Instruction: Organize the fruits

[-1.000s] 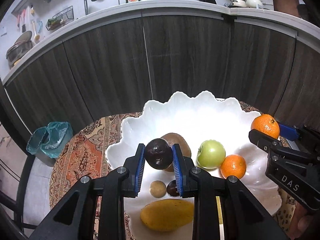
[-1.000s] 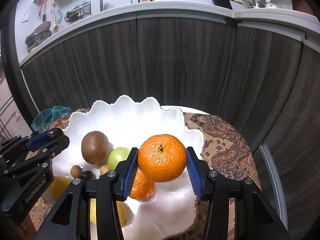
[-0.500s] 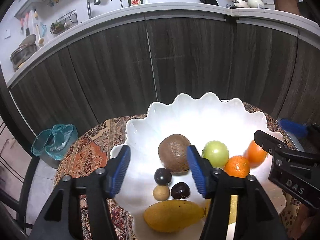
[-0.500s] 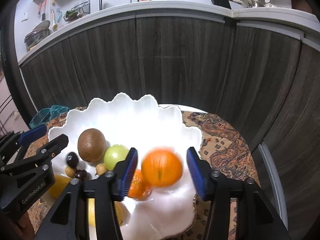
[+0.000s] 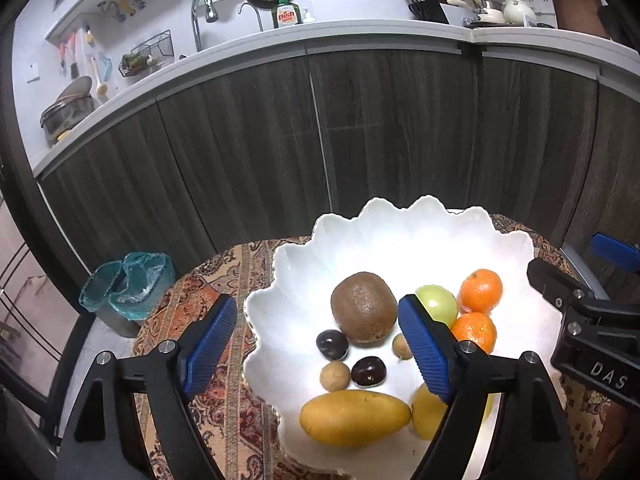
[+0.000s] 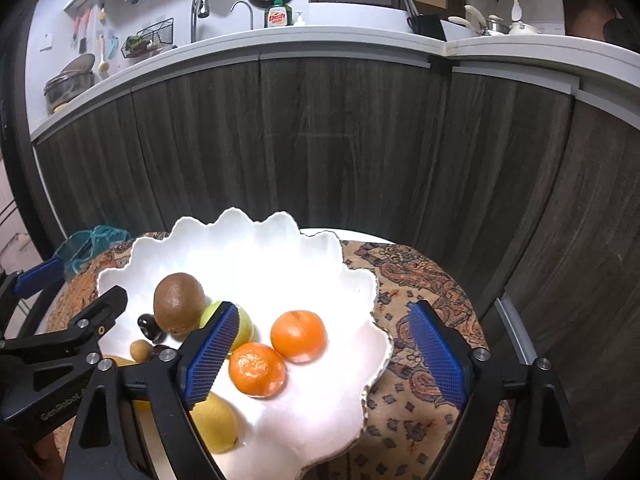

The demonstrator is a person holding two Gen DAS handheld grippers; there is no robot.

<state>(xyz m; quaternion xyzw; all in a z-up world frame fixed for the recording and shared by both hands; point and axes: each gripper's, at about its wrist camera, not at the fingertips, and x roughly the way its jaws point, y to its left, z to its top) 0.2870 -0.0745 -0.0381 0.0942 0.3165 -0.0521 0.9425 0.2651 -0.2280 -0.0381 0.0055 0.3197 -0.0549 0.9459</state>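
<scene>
A white scalloped bowl (image 5: 400, 236) (image 6: 248, 256) on a patterned tablecloth holds the fruit. In it lie a brown kiwi (image 5: 363, 306) (image 6: 179, 303), a green apple (image 5: 440, 305), two oranges (image 6: 298, 335) (image 6: 257, 369), two dark plums (image 5: 331, 344) (image 5: 368, 370), small tan fruits (image 5: 335, 376) and a yellow mango (image 5: 354, 417). My left gripper (image 5: 316, 348) hovers over the bowl's near left part, its jaws opening and nothing between them. My right gripper (image 6: 326, 354) hovers over the bowl's right rim, jaws opening too; the oranges lie below, untouched.
The round table (image 6: 424, 280) with its patterned cloth stands before dark wood cabinets (image 5: 360, 128) under a white counter with a sink. A bin lined with a teal bag (image 5: 128, 284) sits on the floor at the left. A second yellow fruit (image 6: 214, 424) lies at the bowl's near edge.
Both grippers let go: the left dropped a dark plum beside the kiwi, the right dropped an orange, which rolled next to the other orange. Both sets of jaws have spread wide.
</scene>
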